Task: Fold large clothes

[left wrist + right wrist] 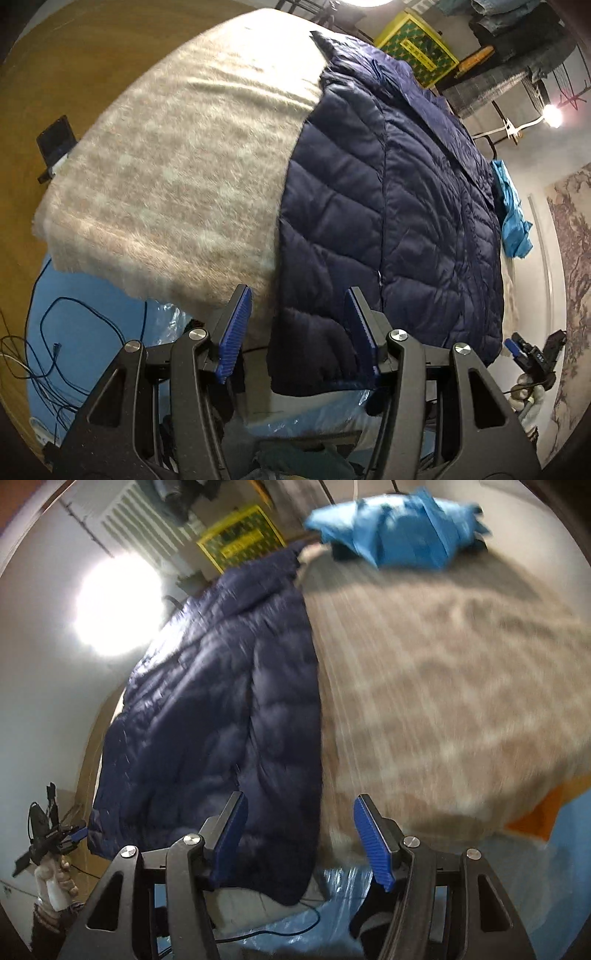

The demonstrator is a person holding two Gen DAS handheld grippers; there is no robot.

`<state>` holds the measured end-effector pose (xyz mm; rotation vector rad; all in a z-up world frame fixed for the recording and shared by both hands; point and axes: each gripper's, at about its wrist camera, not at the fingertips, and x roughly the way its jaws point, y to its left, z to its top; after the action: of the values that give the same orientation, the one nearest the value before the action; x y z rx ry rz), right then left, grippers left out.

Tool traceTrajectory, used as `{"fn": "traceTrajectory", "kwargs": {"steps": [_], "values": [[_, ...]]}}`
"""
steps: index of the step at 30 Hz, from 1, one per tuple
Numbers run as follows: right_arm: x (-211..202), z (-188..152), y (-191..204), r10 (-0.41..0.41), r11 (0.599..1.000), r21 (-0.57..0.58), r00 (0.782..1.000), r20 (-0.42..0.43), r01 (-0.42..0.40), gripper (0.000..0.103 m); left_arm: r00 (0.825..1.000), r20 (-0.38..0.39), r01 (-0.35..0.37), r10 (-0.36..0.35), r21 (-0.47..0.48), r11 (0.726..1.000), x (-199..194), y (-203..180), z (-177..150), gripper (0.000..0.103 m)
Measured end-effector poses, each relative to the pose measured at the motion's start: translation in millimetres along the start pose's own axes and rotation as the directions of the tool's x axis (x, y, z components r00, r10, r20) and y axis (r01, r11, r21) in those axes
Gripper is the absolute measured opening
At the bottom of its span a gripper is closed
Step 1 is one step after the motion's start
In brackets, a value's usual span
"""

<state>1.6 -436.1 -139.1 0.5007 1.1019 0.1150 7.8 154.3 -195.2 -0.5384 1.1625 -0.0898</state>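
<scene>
A navy quilted puffer jacket (391, 206) lies along a table covered with a beige fuzzy blanket (177, 177). Its sleeve hangs over the near edge. My left gripper (299, 332) is open, with the sleeve cuff between its blue pads, not clamped. In the right wrist view the jacket (221, 716) lies left of the blanket (443, 686), its lower corner hanging off the edge. My right gripper (299, 834) is open, with that corner between its fingers. Each gripper also shows small in the other's view: the right one (532, 354) and the left one (55, 838).
A bright blue garment (399, 528) lies at the table's far end and also shows in the left wrist view (513, 214). A yellow-green box (417, 48) and hanging clothes stand behind. Blue cables (55, 347) lie on the blue floor. A dark phone (55, 140) sits off the blanket's left side.
</scene>
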Motion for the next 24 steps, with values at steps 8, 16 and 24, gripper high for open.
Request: {"fn": "traceTrajectory", "kwargs": {"steps": [8, 16, 24], "values": [[29, -28, -12, 0.087, 0.994, 0.076, 0.991, -0.103, -0.08, 0.063, 0.999, -0.042, 0.017, -0.015, 0.042, 0.999, 11, -11, -6, 0.053], [42, -34, -5, 0.219, 0.974, 0.092, 0.962, -0.162, -0.206, 0.012, 0.998, -0.065, 0.029, -0.026, 0.049, 0.998, 18, -9, -4, 0.005], [-38, -5, 20, 0.127, 0.989, -0.073, 0.99, -0.055, -0.131, 0.001, 0.992, -0.006, 0.124, -0.124, 0.014, 0.992, -20, -7, -10, 0.003]]}}
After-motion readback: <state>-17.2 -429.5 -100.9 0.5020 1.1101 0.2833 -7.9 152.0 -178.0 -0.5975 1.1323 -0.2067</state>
